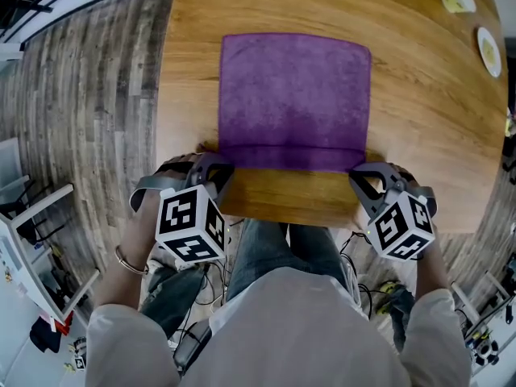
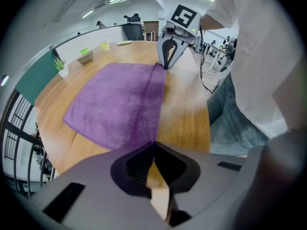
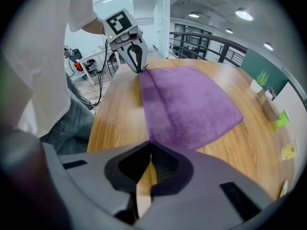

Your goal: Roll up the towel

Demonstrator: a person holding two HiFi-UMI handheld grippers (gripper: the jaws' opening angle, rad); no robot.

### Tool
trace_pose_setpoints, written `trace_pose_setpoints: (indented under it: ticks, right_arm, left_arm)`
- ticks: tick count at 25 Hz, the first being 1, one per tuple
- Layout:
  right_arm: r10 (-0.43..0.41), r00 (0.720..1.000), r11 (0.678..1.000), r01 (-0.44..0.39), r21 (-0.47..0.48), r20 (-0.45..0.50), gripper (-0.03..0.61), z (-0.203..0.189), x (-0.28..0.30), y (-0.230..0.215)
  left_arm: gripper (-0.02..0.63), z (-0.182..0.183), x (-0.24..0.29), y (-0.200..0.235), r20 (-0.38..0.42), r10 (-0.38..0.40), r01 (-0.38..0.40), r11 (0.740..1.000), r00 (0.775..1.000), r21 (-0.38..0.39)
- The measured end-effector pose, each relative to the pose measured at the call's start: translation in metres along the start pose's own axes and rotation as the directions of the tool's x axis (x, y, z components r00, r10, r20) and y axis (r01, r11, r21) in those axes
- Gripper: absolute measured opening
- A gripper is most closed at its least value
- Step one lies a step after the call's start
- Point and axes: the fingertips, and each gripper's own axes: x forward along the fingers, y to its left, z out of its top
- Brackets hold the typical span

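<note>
Head view: table [image 1: 427, 127] carrying the purple towel [image 1: 294, 95], flat, pinched at both near corners.
The towel stretches away ahead of the left gripper [image 1: 218, 160] and right gripper [image 1: 360, 166]. Each is clamped on only a corner tip, so the thin edge could slip free or roll crooked.

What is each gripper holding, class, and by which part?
The purple towel: the left gripper pinches its near left corner, and the right gripper pinches its near right corner.
</note>
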Motion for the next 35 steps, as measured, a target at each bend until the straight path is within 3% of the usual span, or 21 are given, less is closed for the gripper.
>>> trace_pose_setpoints:
  ticks: [5,9,22,29,35]
  right_arm:
    - [0.054,0.998,0.998,-0.054,0.028,0.016,0.008,0.002,-0.009,0.021]
    - [0.041,0.998,0.997,-0.044,0.055,0.049,0.008,0.008,-0.021,0.012]
    - [-0.020,0.996,0.996,0.012,0.083,0.084,0.008,0.021,-0.026,-0.047]
    - [-0.019,0.997,0.996,0.013,0.092,0.069,0.009,0.014,-0.011,-0.065]
    - [-0.072,0.995,0.993,0.065,0.100,0.068,0.015,0.020,-0.008,-0.072]
  left_arm:
    - [0.015,-0.005,-0.007,-0.017,-0.003,-0.055,0.054,0.998,0.999,-0.034]
    - [0.015,-0.001,-0.014,-0.006,-0.010,-0.063,0.062,0.997,0.998,-0.046]
    - [0.017,0.008,-0.016,0.049,-0.030,-0.020,0.016,0.994,0.999,-0.108]
    - [0.017,0.010,0.000,0.065,-0.049,0.006,-0.011,0.995,0.999,-0.099]
    - [0.031,0.005,-0.003,0.070,-0.031,0.047,-0.050,0.996,0.998,-0.081]
